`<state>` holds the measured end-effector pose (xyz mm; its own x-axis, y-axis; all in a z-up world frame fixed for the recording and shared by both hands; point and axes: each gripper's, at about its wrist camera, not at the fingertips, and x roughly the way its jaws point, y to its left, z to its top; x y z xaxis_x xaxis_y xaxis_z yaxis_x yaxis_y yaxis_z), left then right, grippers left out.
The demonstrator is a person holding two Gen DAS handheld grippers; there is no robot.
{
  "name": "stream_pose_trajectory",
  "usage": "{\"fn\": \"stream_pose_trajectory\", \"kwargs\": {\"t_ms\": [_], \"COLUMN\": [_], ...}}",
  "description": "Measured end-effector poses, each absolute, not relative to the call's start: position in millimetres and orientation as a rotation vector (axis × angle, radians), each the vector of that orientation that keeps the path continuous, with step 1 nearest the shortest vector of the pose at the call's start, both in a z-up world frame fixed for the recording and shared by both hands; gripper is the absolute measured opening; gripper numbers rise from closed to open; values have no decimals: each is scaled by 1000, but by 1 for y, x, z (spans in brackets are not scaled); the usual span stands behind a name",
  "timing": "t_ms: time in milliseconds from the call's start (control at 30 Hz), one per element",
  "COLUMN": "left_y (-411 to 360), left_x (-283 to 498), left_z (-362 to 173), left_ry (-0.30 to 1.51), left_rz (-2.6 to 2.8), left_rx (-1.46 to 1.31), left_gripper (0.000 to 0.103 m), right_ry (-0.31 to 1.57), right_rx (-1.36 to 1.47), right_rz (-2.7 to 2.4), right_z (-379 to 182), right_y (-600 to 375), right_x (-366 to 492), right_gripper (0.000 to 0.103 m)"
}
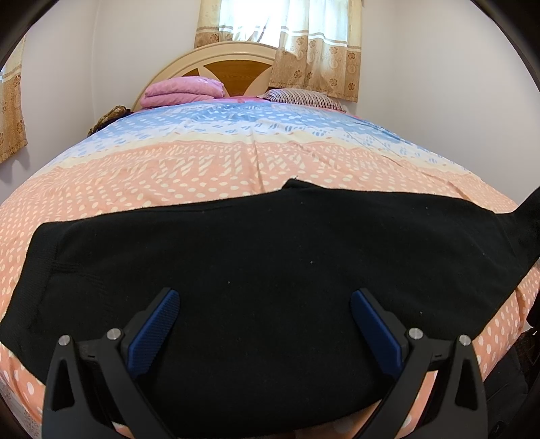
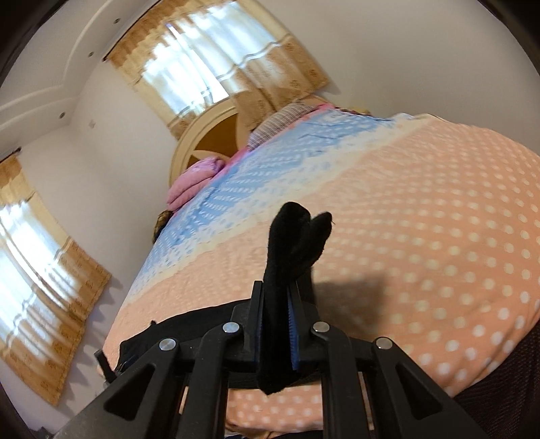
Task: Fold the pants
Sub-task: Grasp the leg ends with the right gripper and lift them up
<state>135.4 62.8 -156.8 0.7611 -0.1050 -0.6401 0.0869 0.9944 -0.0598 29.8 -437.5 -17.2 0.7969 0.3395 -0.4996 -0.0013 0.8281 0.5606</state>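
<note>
Black pants (image 1: pixel 256 250) lie spread across the near part of the bed. My left gripper (image 1: pixel 265 300) hovers over them, open, its blue pads (image 1: pixel 155 331) wide apart with nothing between them. At the right edge of the left wrist view one end of the pants (image 1: pixel 526 216) rises off the bed. In the right wrist view my right gripper (image 2: pixel 276 290) is shut on a bunched fold of the black pants (image 2: pixel 290 243), which sticks up past the fingertips, lifted above the bedspread. More black cloth (image 2: pixel 162 331) lies below to the left.
The bed has a peach, cream and blue dotted bedspread (image 1: pixel 236 162). A folded pink blanket (image 1: pixel 184 89) and a striped pillow (image 1: pixel 300 96) sit by the wooden headboard (image 1: pixel 233 66). Curtained windows (image 1: pixel 287 30) are behind; a wall is at left.
</note>
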Motion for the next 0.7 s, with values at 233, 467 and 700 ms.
{"fn": "stream_pose_trajectory", "kwargs": {"t_ms": [233,467,700], "left_y": [61,61,62], "left_x": [135,134,129], "left_z": [-157,-156,-144], "left_ry": [697,693,676], "left_rz": [-106,-118,-178], "left_rx": [-29,-38,-97], "left_gripper": [103,103,103], "right_ry": [644,669,719], "right_rx": [553,518,469], "right_rz": [277,363,436], "right_z": [-4,0,-8], "right_y": [-392,-337,-279], "right_x": [41,57,81], "right_gripper": [12,12,12]}}
